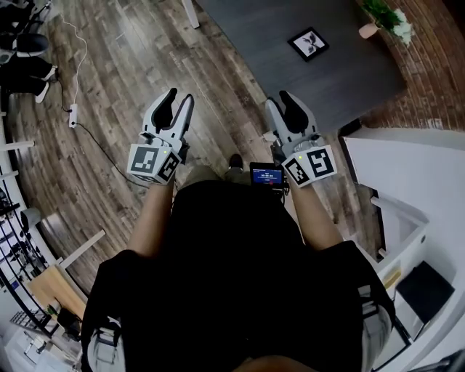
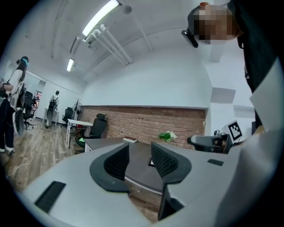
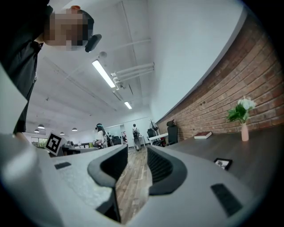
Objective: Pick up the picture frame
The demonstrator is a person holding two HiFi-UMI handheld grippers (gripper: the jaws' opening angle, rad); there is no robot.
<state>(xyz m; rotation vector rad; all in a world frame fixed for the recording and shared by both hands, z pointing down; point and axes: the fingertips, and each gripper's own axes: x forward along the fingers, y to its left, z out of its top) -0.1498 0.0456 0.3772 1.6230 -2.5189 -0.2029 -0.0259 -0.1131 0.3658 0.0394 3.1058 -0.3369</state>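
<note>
Standing on the wood floor (image 1: 109, 94) and holding both tools close in front of the tummy. Holding the left gripper (image 1: 182, 98) on the left side, jaws spread apart, gripping nothing but air. Holding the right gripper (image 1: 280, 102) on the right side the same way, loose and empty. Not touching anything yet. Looking farther out, past a strip of floor, to the dark desk (image 1: 290, 87). Finding the picture frame (image 1: 308, 43) on the desk top, seeming to lie flat, well apart from both grippers and more to the right. Finding a small plant in a pink vase (image 1: 383, 18) even farther away, near the far right corner by the brick wall (image 1: 436, 65), well apart from the frame. Most likely just starting out, with the frame not yet picked up. To do this well, probably: walking up to the desk first, then reaching with the right gripper, being on the nearer side. Holding the jaws open while coming down at one edge of the frame, not on its middle. Getting one jaw under that edge and one on top. Squeezing softly, so as not to crack the glass. Lifting slowly and level. Staying away from the vase.
</note>
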